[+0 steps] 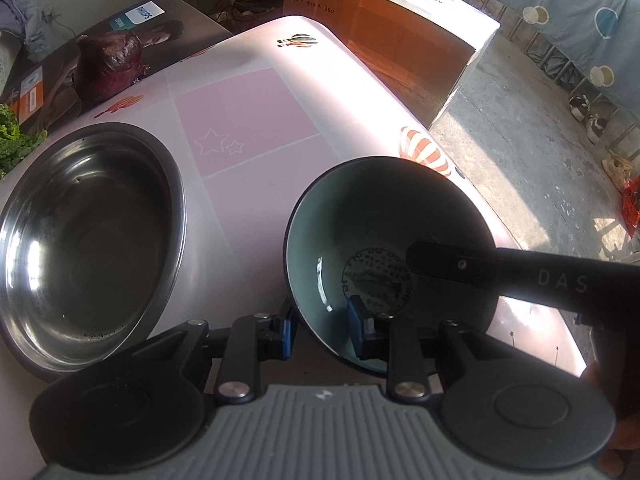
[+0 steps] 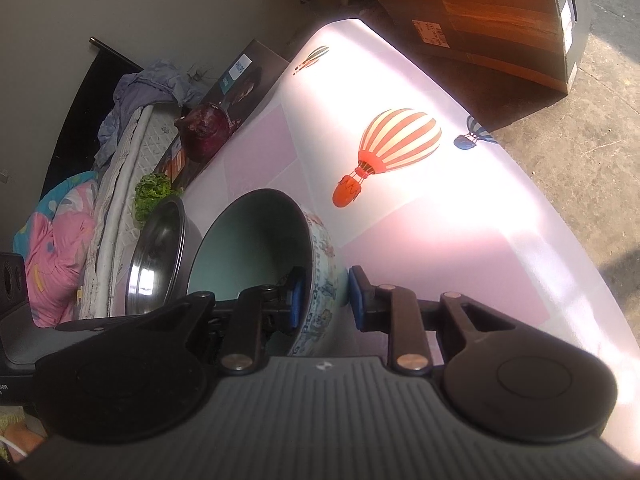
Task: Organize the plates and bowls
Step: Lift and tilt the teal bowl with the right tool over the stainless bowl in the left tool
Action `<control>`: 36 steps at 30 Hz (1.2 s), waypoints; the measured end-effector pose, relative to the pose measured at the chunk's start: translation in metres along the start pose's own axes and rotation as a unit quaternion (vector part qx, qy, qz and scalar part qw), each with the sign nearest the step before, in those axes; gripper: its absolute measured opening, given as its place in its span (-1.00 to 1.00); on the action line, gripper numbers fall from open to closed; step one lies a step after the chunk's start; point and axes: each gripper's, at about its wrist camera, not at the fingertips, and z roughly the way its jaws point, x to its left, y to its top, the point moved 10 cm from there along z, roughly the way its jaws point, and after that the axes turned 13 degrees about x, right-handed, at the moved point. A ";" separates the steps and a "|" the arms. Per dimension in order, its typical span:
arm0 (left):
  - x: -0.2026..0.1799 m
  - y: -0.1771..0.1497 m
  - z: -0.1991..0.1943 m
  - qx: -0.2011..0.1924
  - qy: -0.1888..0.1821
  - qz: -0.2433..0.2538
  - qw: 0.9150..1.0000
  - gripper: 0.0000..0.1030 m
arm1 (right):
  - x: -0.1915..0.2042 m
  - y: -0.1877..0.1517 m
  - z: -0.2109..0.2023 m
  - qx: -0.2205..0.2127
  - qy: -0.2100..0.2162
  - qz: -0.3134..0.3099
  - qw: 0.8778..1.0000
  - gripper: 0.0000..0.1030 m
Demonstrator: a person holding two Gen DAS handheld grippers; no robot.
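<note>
A ceramic bowl (image 1: 360, 236), pale green inside with a blue pattern outside (image 2: 320, 280), stands on the pink table near its right edge. My left gripper (image 1: 320, 326) straddles its near rim, one pad outside, one inside, jaws apart. My right gripper (image 2: 324, 298) straddles the bowl's right wall the same way, jaws apart, and its finger (image 1: 460, 264) reaches into the bowl. A larger steel bowl (image 1: 84, 240) sits to the left, also in the right wrist view (image 2: 160, 248).
A red onion (image 1: 108, 64) lies on a Philips box (image 1: 152, 28) at the table's back left, with green leaves (image 1: 12, 136) nearby. A cardboard box (image 1: 420, 60) stands on the floor beyond the table edge (image 2: 540, 184). Bedding (image 2: 60, 240) lies left.
</note>
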 end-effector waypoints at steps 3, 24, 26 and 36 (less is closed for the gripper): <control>-0.001 -0.001 0.000 0.001 -0.008 -0.002 1.000 -0.48 | -0.001 0.001 -0.002 -0.002 0.000 0.004 1.000 -0.55; 0.003 -0.003 -0.013 -0.011 -0.022 -0.011 1.000 -0.46 | 0.006 0.003 -0.013 -0.008 -0.001 0.006 1.000 -0.55; 0.004 -0.003 -0.016 -0.013 -0.023 -0.012 1.000 -0.45 | 0.009 0.003 -0.016 -0.009 -0.001 0.004 1.000 -0.55; 0.019 -0.012 -0.038 -0.028 -0.031 -0.024 0.999 -0.45 | 0.035 0.001 -0.025 -0.013 -0.001 -0.010 1.000 -0.55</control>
